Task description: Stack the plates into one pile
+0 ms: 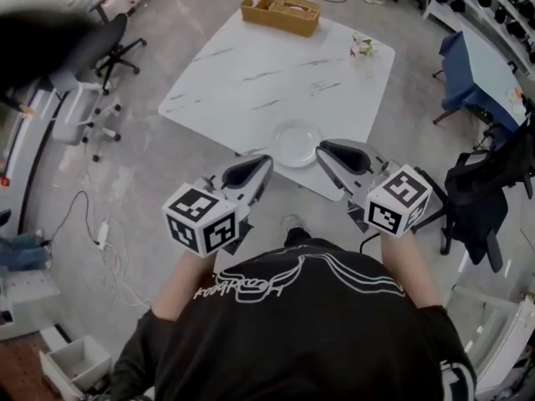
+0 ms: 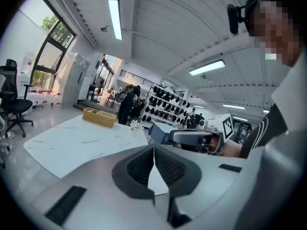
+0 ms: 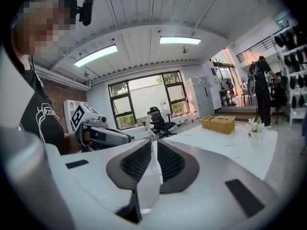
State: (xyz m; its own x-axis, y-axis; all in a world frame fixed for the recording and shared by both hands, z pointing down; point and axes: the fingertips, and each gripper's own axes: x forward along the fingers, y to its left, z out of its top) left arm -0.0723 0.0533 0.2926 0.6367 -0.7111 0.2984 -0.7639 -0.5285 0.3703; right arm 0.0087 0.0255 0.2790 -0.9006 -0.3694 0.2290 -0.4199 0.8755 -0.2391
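Holds the grey left gripper (image 1: 261, 165) and the grey right gripper (image 1: 328, 152) in the air over the near edge of a white marble-patterned table (image 1: 251, 82), apart from each other, each with a black-and-white marker cube. Clenches both pairs of jaws, pads together, with nothing between them. Sees the clear round glass plates (image 1: 296, 143) in one pile on the table by that near edge, between the two gripper tips. Shows a tan wicker basket (image 1: 281, 12) at the far edge.

Hand-held grippers — left (image 1: 266, 161), right (image 1: 322, 148) — jaws together, near level.
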